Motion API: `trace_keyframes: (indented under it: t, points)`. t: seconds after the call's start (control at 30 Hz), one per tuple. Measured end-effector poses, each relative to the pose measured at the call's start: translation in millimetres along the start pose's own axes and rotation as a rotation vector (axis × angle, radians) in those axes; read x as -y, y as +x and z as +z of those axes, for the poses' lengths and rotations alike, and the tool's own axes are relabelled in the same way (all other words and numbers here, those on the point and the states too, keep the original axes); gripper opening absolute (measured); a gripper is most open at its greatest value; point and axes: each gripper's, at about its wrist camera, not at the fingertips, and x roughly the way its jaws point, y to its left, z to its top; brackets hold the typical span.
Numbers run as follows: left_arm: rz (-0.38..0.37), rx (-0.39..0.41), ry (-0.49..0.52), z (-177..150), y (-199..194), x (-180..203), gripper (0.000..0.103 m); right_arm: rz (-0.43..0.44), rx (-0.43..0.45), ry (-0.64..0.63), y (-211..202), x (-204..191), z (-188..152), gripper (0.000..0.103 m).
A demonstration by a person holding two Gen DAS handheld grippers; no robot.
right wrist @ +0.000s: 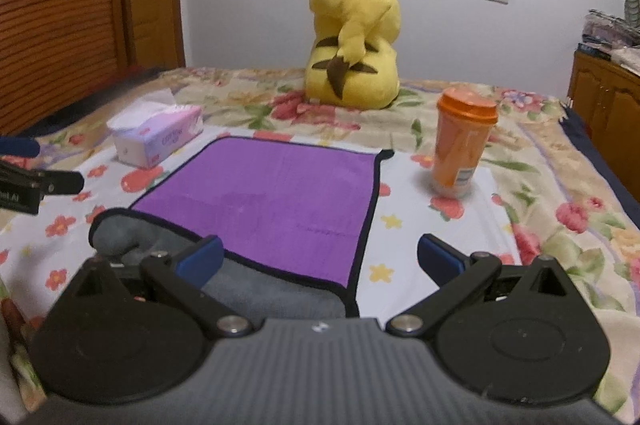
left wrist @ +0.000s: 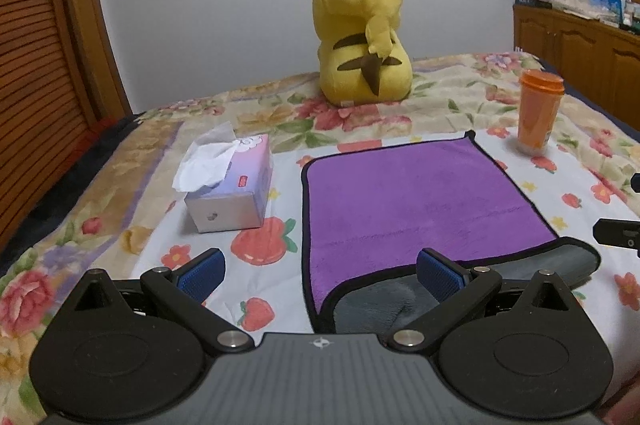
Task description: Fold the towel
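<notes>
A purple towel [left wrist: 416,193] with a black hem lies flat on the flowered bedspread; its near edge is turned over and shows the grey underside [left wrist: 384,305]. My left gripper [left wrist: 320,275] is open, its fingers straddling the towel's near left corner just above it. In the right wrist view the same towel [right wrist: 272,197] lies ahead, grey flap [right wrist: 132,233] at near left. My right gripper [right wrist: 320,261] is open over the towel's near right corner. The right gripper's tip shows at the left view's right edge [left wrist: 620,233], the left gripper's at the right view's left edge [right wrist: 32,181].
A tissue box [left wrist: 232,185] stands left of the towel. An orange lidded cup [right wrist: 460,141] stands to its right. A yellow plush toy [left wrist: 360,29] sits behind. A wooden cabinet [left wrist: 580,53] is at far right, a slatted wooden headboard [left wrist: 36,65] at left.
</notes>
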Motion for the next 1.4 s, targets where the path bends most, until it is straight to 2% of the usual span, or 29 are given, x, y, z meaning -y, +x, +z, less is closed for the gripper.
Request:
trace_keyframes:
  t: [0.2,0.67,0.7,0.73,0.8,0.93,1.17,1.4]
  points:
    - [-0.012,-0.039,0.023,-2,22,-9,0.103,0.019,-0.039,-0.005,15,2,-1,0.103]
    - [-0.099,-0.134,0.004,-8,57,-16,0.103,0.042,-0.136,0.0,46,8,-5,0.102]
    - [-0.107,-0.139,0.003,-8,58,-16,0.103,0.044,-0.144,0.0,48,8,-6,0.1]
    - [-0.115,-0.145,-0.002,-9,60,-17,0.103,0.048,-0.15,0.0,49,8,-6,0.093]
    - [-0.128,-0.155,-0.013,-10,62,-18,0.1,0.056,-0.168,0.005,53,9,-7,0.089]
    - [-0.143,-0.18,-0.03,-13,68,-20,0.093,0.064,-0.197,0.013,57,10,-11,0.089]
    - [-0.172,-0.236,-0.015,-22,76,-17,0.072,0.1,-0.269,0.057,65,15,-17,0.086]
    - [-0.206,-0.258,-0.03,-25,77,-17,0.055,0.136,-0.298,0.077,67,16,-19,0.075]
